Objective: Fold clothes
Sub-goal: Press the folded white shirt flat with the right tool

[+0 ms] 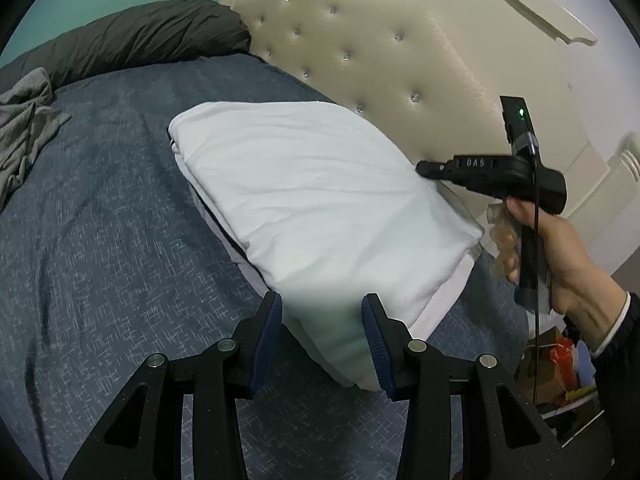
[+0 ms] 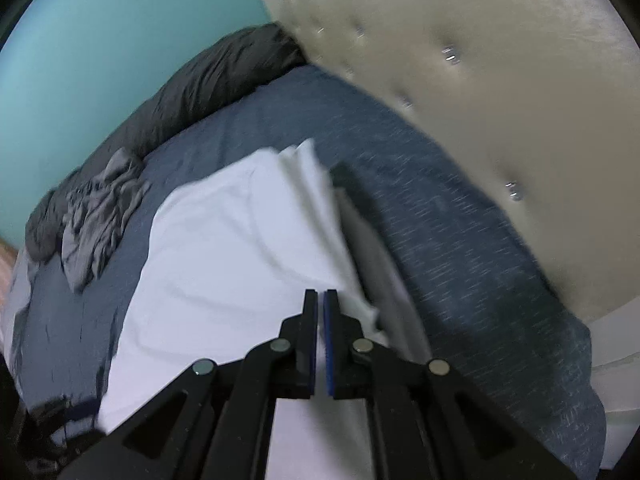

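The white garment [image 1: 316,200] lay folded into a thick, soft-edged rectangle on the blue bedspread [image 1: 100,240], straight ahead of the left gripper [image 1: 322,336] and just past its tips. That gripper's blue-padded fingers [image 1: 270,332] stood apart with nothing between them, above the garment's near corner. In its view the right gripper [image 1: 430,169] hung over the far edge of the fold, held in the person's hand [image 1: 560,256], near the headboard [image 1: 360,52]. From the right wrist view, its fingers were brought together, with only a sliver of gap; whether any cloth was caught in them I could not tell, as a loose white flap [image 2: 316,208] rose just ahead of the tips and the picture was blurred.

The fold looked nearly done. To finish it well, the flap should probably be laid flat and the edges squared, pressing lightly so the layers do not slide.

The white cloth looked smooth and faintly creased, with paler layers showing along its lower edge. The bedspread was a flecked weave, the headboard tufted and buttoned. A crumpled grey garment [image 1: 24,132] lay well to the left, below a dark duvet [image 1: 140,40].
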